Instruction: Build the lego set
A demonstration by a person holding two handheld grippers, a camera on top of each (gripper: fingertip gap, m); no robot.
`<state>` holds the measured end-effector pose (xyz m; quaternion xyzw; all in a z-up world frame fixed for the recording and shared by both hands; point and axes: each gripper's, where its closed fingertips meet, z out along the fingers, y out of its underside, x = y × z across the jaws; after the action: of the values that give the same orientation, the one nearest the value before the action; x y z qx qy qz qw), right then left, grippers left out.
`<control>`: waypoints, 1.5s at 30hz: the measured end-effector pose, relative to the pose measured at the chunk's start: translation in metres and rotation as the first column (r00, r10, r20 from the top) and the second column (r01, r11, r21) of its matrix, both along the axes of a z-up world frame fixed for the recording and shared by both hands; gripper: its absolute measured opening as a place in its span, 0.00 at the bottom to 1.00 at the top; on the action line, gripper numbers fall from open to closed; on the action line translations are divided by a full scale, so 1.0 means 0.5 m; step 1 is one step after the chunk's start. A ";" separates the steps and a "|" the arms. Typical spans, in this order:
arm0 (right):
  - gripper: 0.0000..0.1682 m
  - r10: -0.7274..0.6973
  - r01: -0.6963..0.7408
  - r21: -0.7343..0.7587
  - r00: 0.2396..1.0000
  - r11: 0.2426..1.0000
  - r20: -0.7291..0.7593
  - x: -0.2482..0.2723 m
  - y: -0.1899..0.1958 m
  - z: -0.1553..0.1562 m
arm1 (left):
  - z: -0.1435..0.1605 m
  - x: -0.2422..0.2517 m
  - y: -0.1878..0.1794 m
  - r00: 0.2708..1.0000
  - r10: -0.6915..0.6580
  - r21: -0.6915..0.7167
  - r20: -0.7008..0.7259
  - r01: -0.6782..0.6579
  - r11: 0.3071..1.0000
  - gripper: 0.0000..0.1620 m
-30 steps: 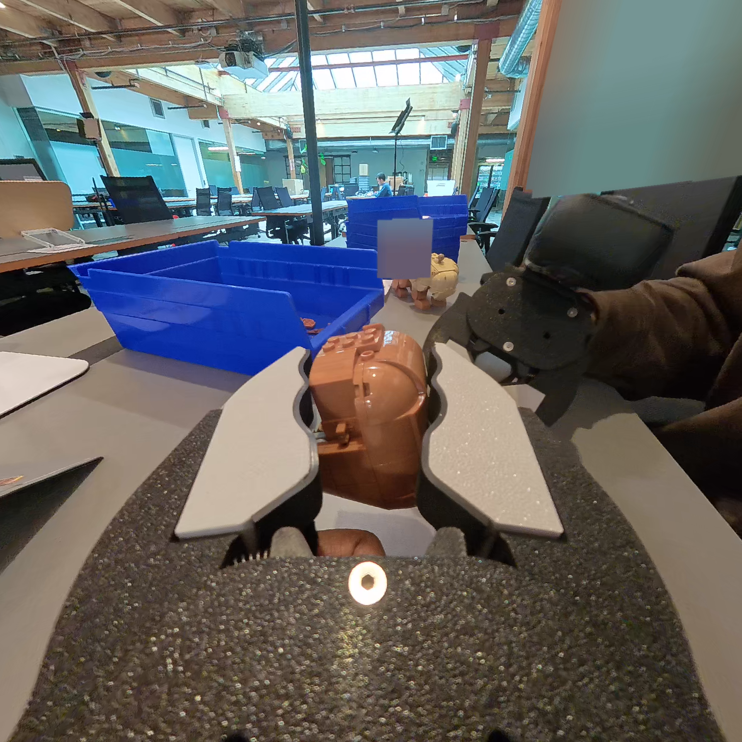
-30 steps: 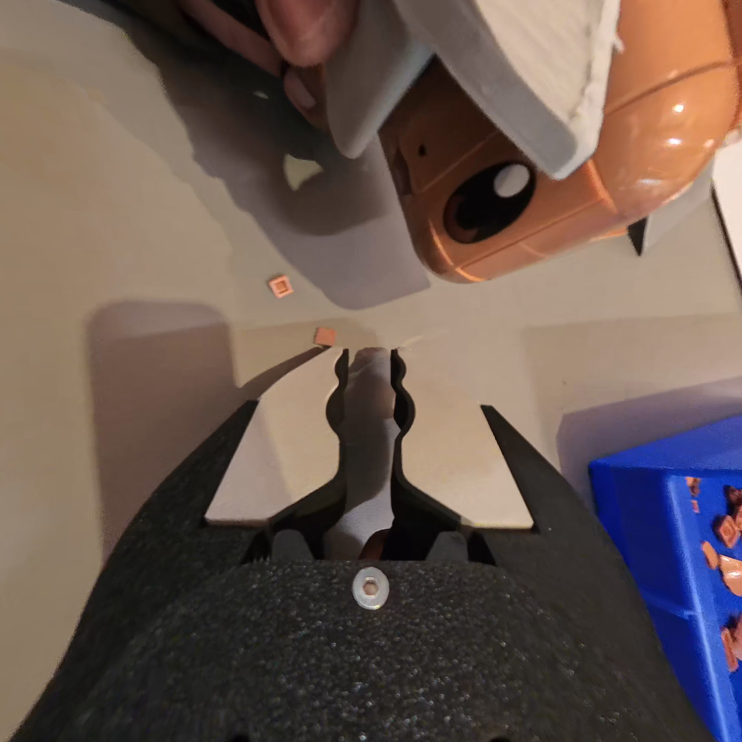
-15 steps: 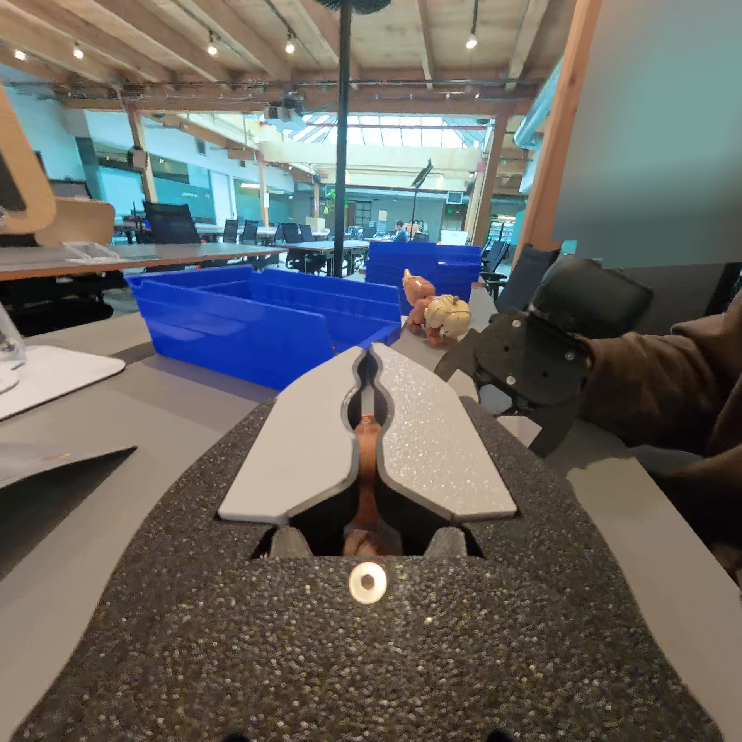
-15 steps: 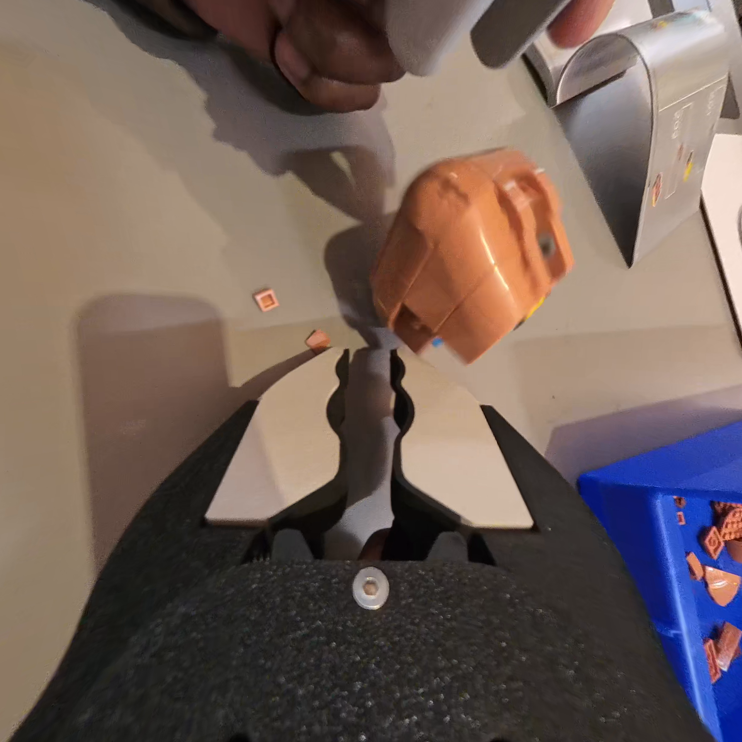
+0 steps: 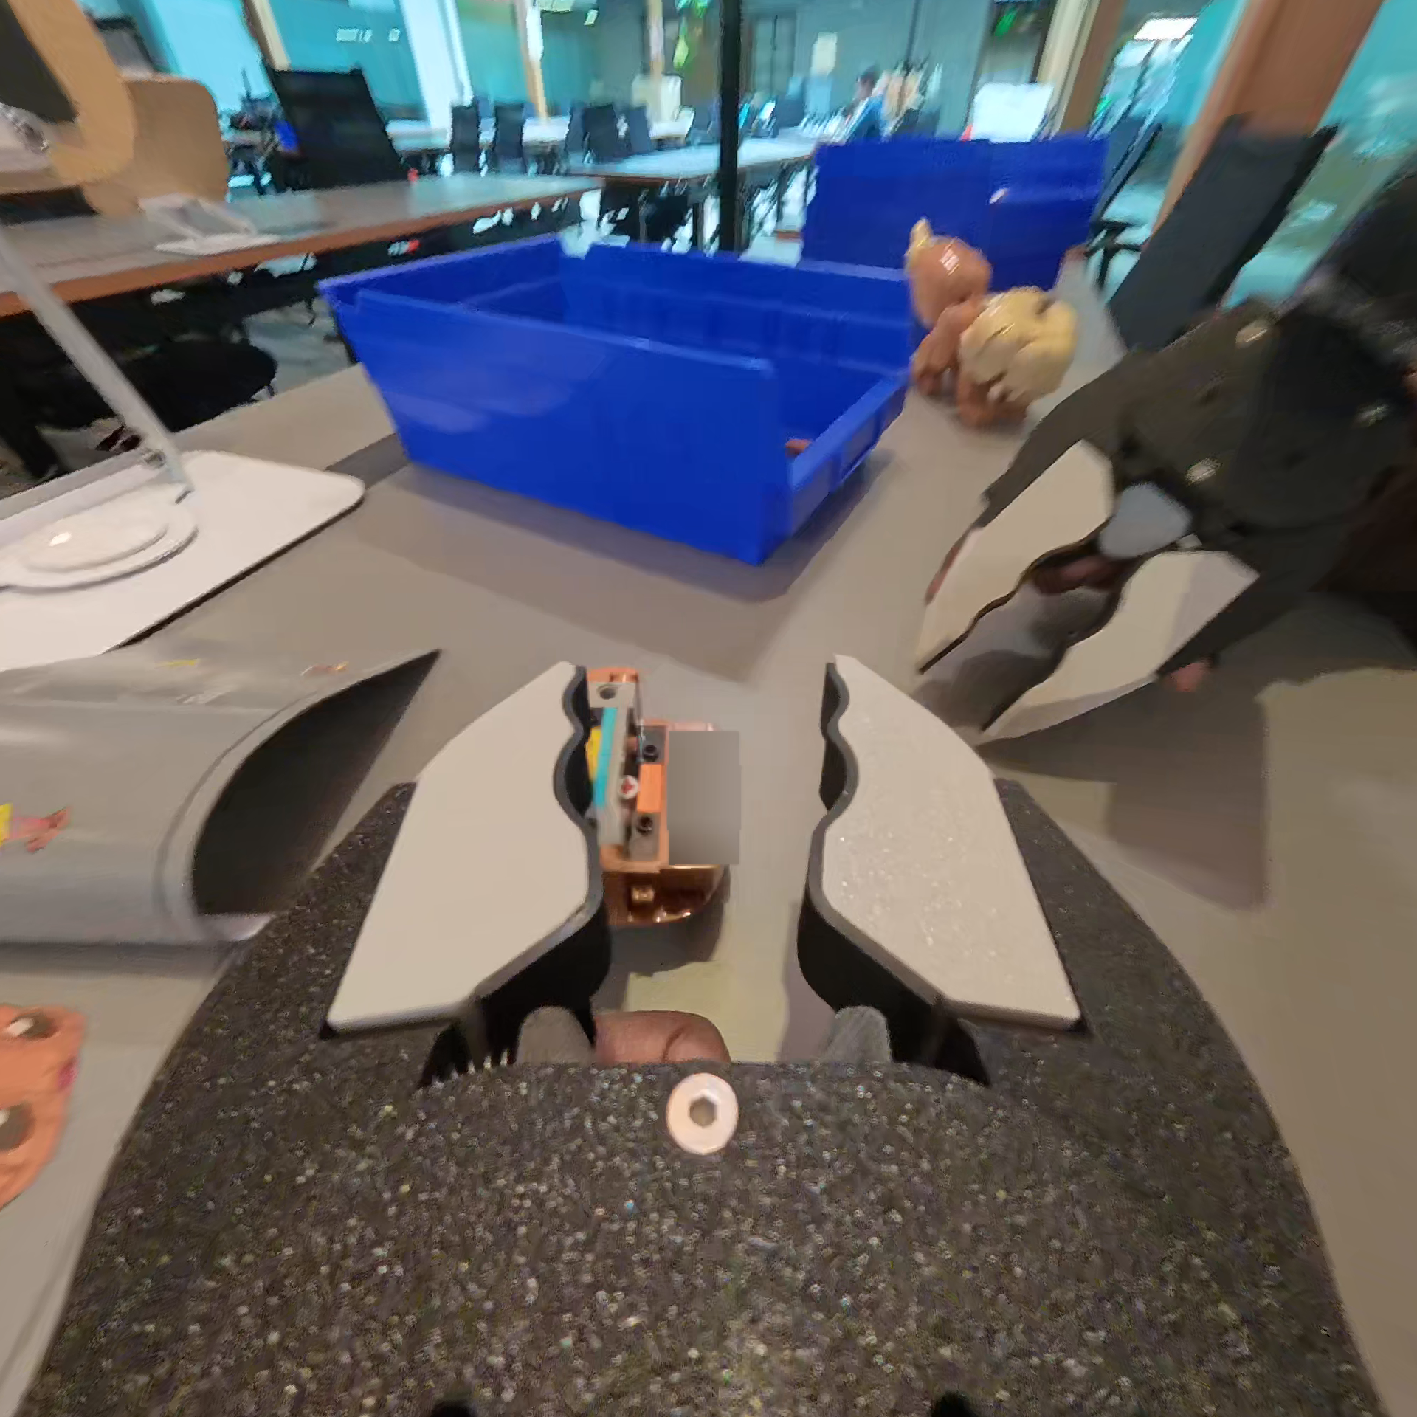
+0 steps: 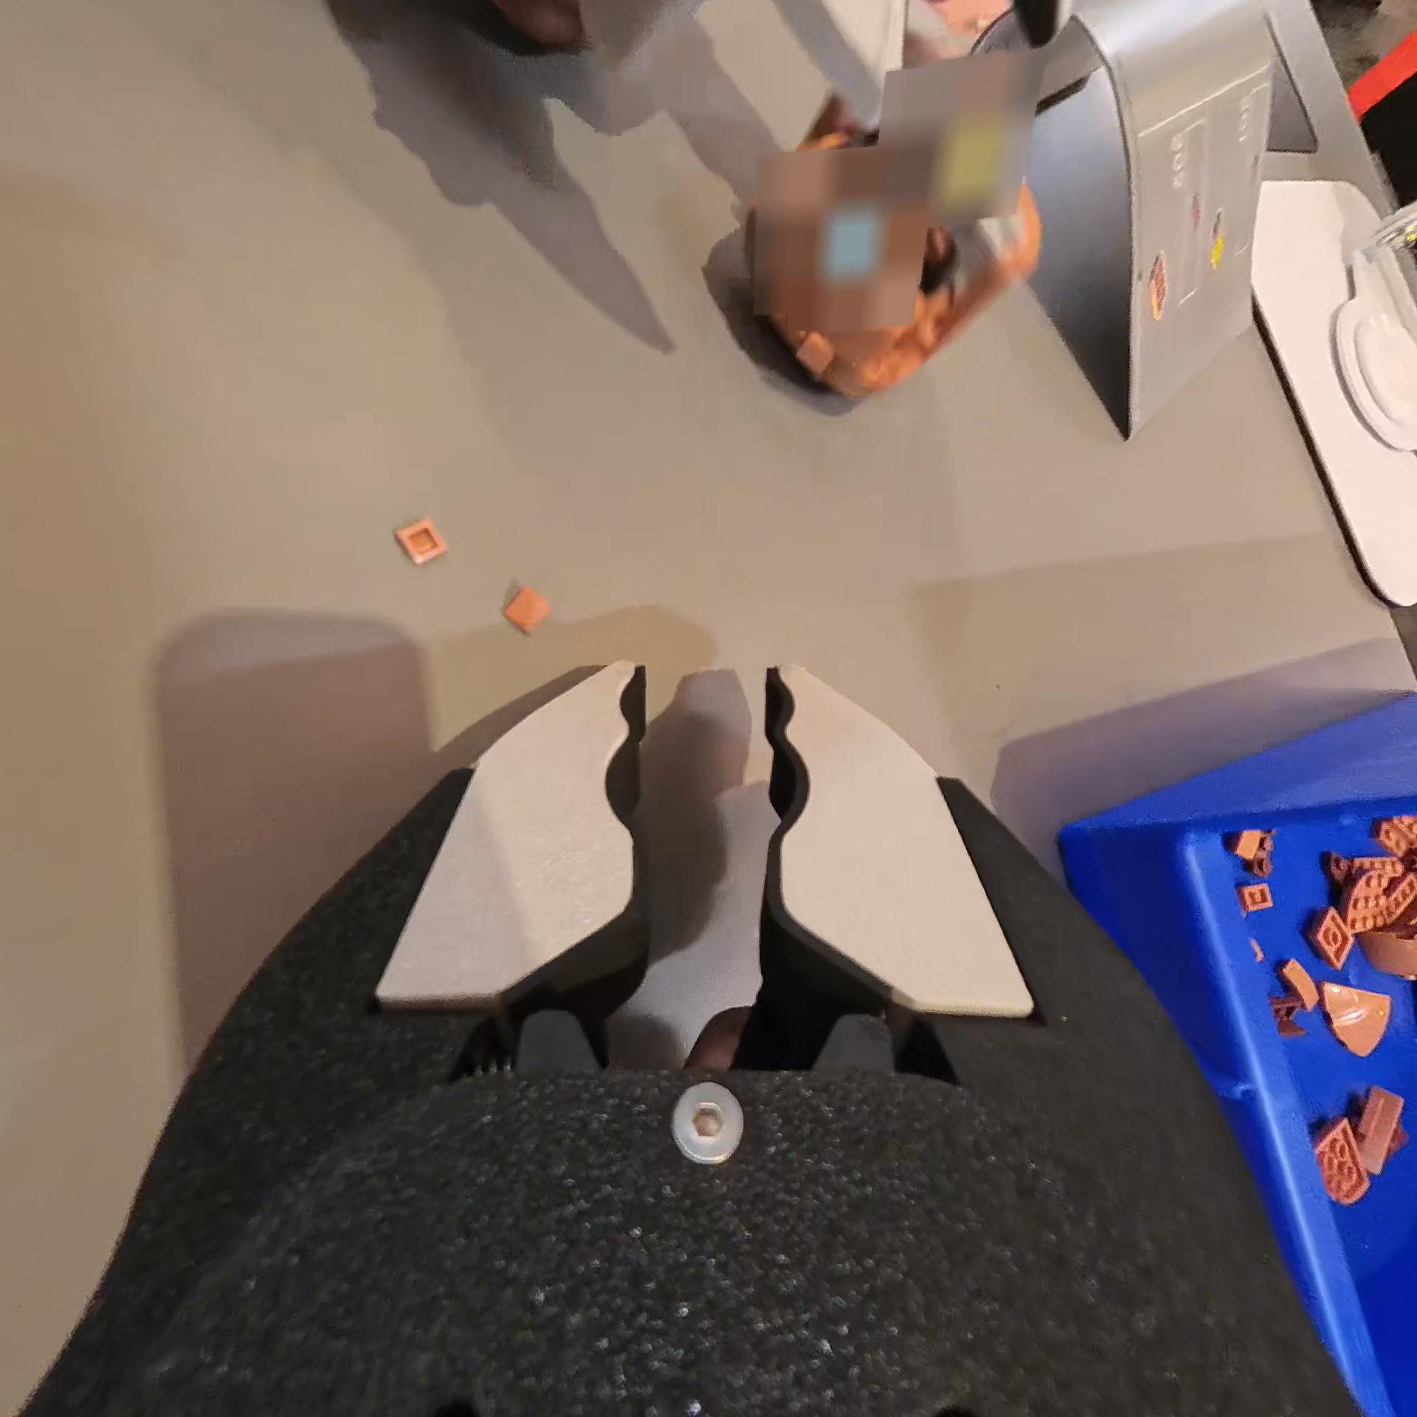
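Regrasping looks to be the step in hand: the brown lego body (image 5: pixel 652 813) lies on the grey bench (image 5: pixel 537 598) between the fingers of the left gripper (image 5: pixel 701 736), whose jaws stand wide apart with nothing clamped. It sits close against the left-hand finger and well clear of the other. My judgement is that the next move calls for centring those jaws on the body and closing across its firm curved sides (its open, studded face looks a poorer place to pinch).

The right gripper (image 6: pixel 705 675) hovers over bare bench with its jaws a little apart and empty. Two small loose brown tiles (image 6: pixel 422 543) (image 6: pixel 527 609) lie just ahead of it, apart from each other.

By count: two grippers, one part-built body, two tiles on the bench, and one blue bin (image 6: pixel 1150 920) at the right holding a scatter of brown pieces too many to number. One curled instruction booklet (image 6: pixel 1173 230) rests beside the body. Two finished animal figures (image 5: pixel 989 345) stand beyond the bin.
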<state>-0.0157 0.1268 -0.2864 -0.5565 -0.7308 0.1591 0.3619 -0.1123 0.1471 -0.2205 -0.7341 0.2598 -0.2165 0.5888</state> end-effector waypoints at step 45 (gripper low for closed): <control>0.18 -0.008 0.008 0.017 1.000 1.000 0.010 0.053 0.016 0.016 | -0.127 -0.117 0.023 0.016 -0.737 -0.720 -0.676 0.200 0.665 0.41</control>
<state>0.0107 0.1350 -0.2782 -0.5572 -0.7316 0.1487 0.3636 -0.1705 0.1587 -0.2841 -0.6698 0.7414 0.0409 0.0044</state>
